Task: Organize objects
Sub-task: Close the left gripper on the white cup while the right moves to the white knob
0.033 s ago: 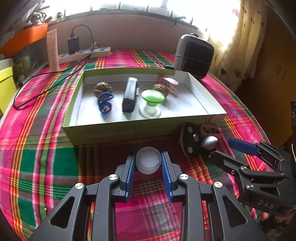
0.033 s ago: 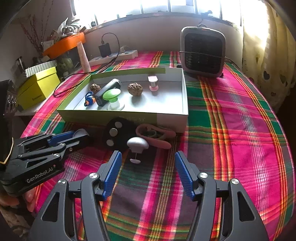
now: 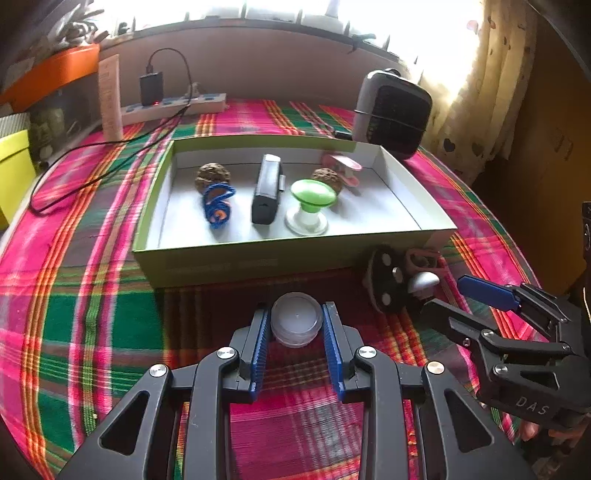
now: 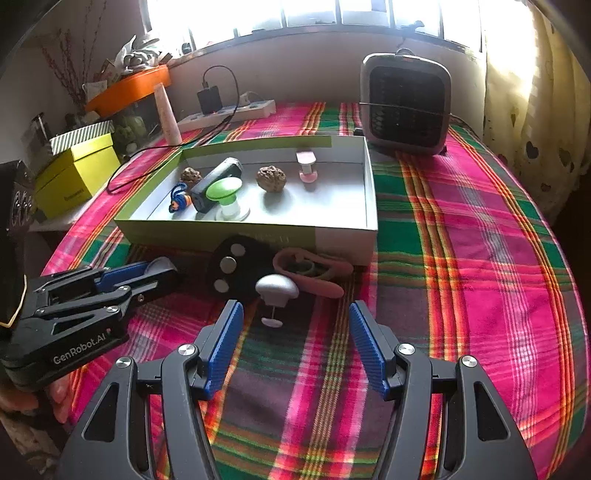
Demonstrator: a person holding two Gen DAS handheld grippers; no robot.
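Item: clear round jar [image 3: 296,324], clamped in your left gripper [image 3: 296,325].
Your right gripper [image 4: 295,343] hangs spread wide, grasping nothing, behind the white mushroom knob [image 4: 277,290] near the box [image 4: 343,240].

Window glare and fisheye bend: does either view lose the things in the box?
Left wrist view: window blown out white, box contents clear, table edges curved. Right wrist view: same glare up top, box readable, curtain washed out.

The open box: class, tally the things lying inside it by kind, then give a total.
Inside the box:
Walnuts: 2
Mushroom-shaped suction knobs, green and pink: 2
Black rectangular device: 1
Blue coiled cord: 1
Total: 6
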